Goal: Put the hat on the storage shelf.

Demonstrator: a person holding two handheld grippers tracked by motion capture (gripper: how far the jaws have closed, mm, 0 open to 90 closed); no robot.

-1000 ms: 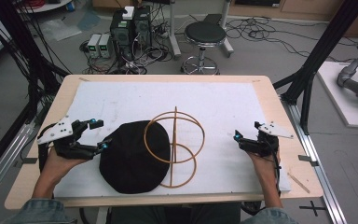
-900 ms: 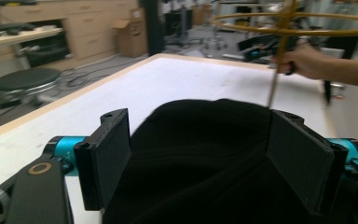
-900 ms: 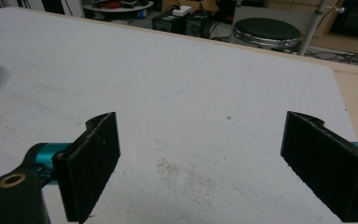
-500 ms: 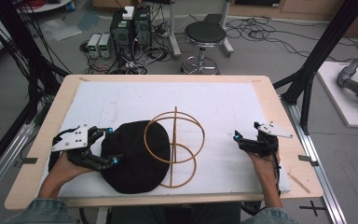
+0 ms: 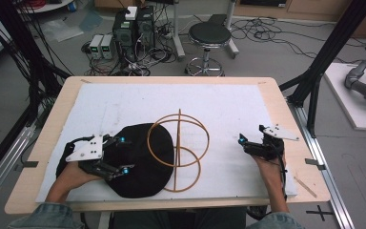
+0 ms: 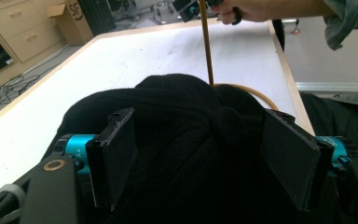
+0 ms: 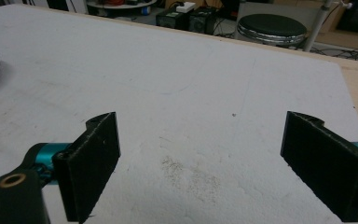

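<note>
Over the soft black fabric hat [image 5: 138,162], the left gripper [image 5: 123,154] straddles it with jaws just closing, not yet pressing, while right of it the right gripper [image 5: 241,141] rests spread wide.

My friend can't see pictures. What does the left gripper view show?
The left gripper has its two black jaws spread wide around a soft black hat, and they have just been closing. Behind it a thin wooden hoop stand rises from the white table.

High view overhead, facing forward-down; 2 gripper views low, close; shared: white mat [image 5: 209,102].
</note>
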